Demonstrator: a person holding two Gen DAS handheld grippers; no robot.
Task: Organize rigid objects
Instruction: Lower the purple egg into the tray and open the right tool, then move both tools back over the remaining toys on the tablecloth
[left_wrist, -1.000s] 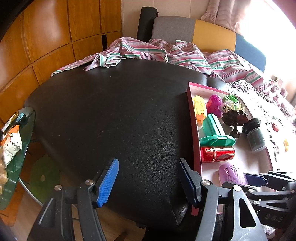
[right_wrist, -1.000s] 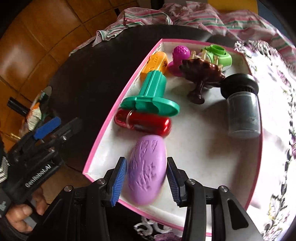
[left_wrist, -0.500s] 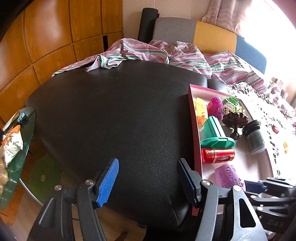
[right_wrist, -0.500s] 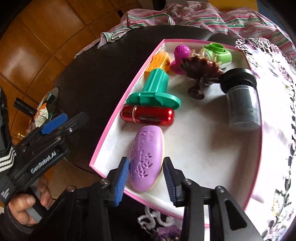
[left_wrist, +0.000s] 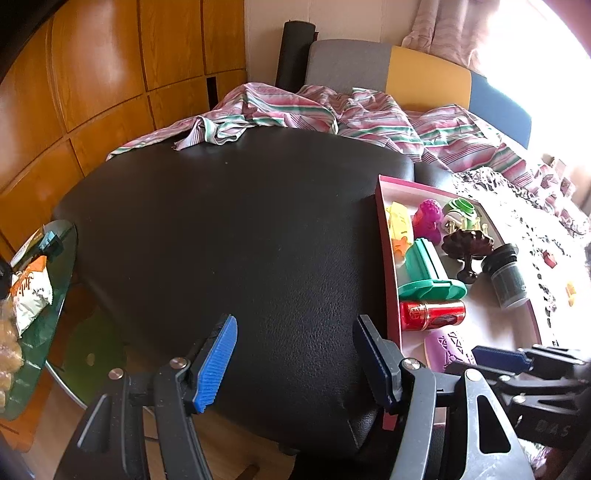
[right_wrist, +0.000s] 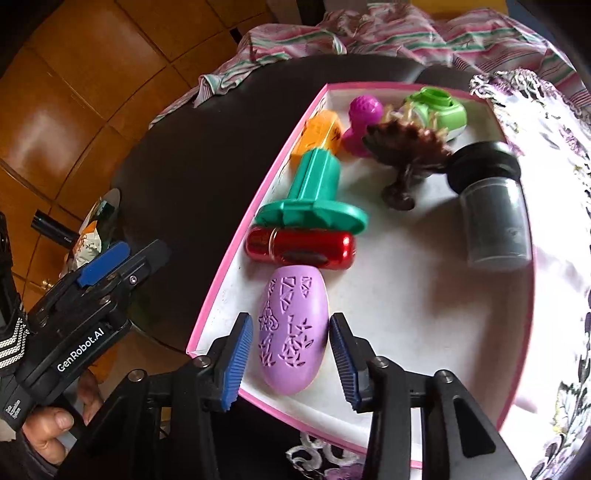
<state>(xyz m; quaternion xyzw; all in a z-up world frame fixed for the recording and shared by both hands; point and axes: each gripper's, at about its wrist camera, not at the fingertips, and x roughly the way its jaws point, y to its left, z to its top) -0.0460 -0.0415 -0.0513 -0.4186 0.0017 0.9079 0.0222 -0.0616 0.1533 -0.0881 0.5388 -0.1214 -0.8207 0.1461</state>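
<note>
A pink-rimmed white tray (right_wrist: 236, 254) holds a purple egg-shaped case (right_wrist: 293, 332), a red can (right_wrist: 301, 248), a green stand (right_wrist: 312, 201), an orange toy (right_wrist: 319, 134), a magenta toy (right_wrist: 360, 122), a lime green toy (right_wrist: 439, 107), a brown pedestal dish (right_wrist: 406, 147) and a black-lidded jar (right_wrist: 493, 210). My right gripper (right_wrist: 293, 363) is open, its pads apart on either side of the purple case, which lies on the tray. My left gripper (left_wrist: 295, 362) is open and empty over the black leather seat (left_wrist: 229, 229), left of the tray (left_wrist: 388, 266).
A striped cloth (left_wrist: 332, 114) lies at the far end of the seat. A glass side table (left_wrist: 40, 306) with snack bags stands at the left. A floral cloth (right_wrist: 554, 184) lies to the right of the tray. Wooden panels line the left wall.
My right gripper has let go of the purple case, which now lies on the tray, and has opened wider and pulled back. My left gripper has barely moved.
</note>
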